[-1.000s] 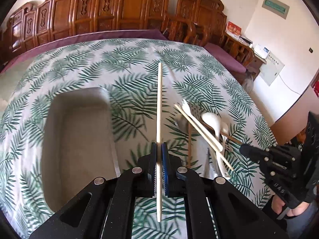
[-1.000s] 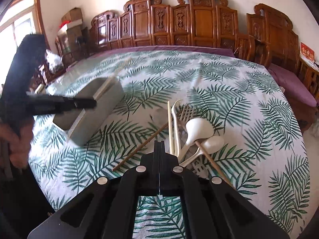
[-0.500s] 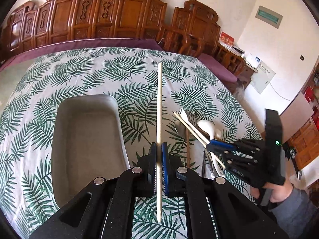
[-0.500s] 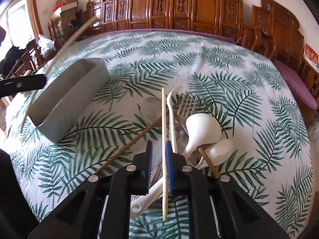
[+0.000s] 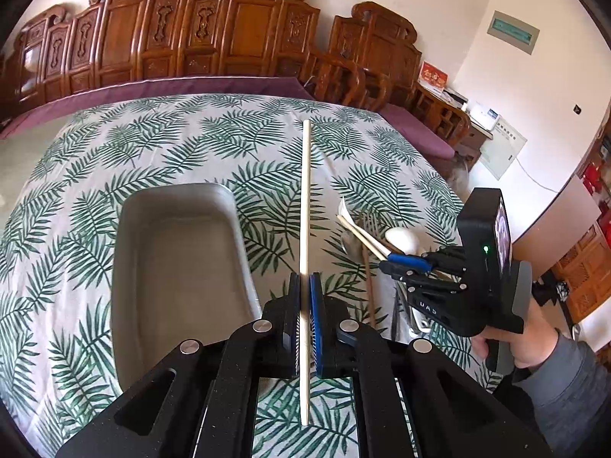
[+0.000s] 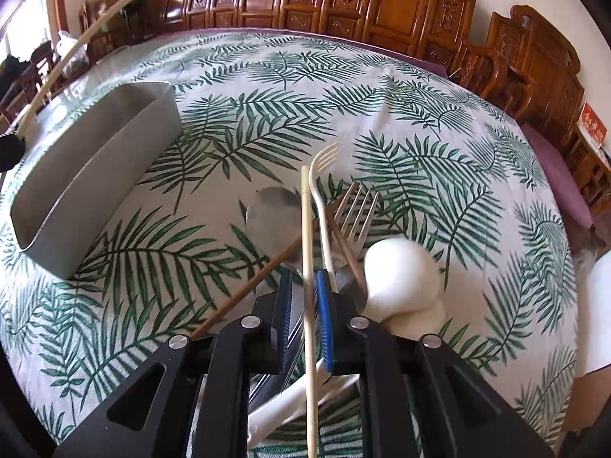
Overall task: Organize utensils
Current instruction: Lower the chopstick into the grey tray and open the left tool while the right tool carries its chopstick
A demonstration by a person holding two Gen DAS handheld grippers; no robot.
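My left gripper (image 5: 305, 290) is shut on a pale chopstick (image 5: 305, 206) and holds it above the cloth, just right of the grey bin (image 5: 173, 263). My right gripper (image 6: 303, 290) is open, low over the utensil pile, with a second pale chopstick (image 6: 306, 244) between its jaws. The pile holds a white plastic fork (image 6: 320, 187), a metal fork (image 6: 355, 213), a metal spoon (image 6: 273, 210), a brown chopstick (image 6: 248, 290) and white spoons (image 6: 401, 278). The right gripper (image 5: 397, 261) shows in the left wrist view over the pile.
The table carries a palm-leaf cloth (image 6: 267, 87). Carved wooden chairs (image 5: 229, 34) line the far side. The grey bin (image 6: 91, 168) lies left of the pile. The left gripper's chopstick (image 6: 76, 49) shows at the far left of the right wrist view.
My right gripper has dropped lower onto the pile, the second pale chopstick staying between its open jaws. My left gripper has shifted slightly with its chopstick near the bin.
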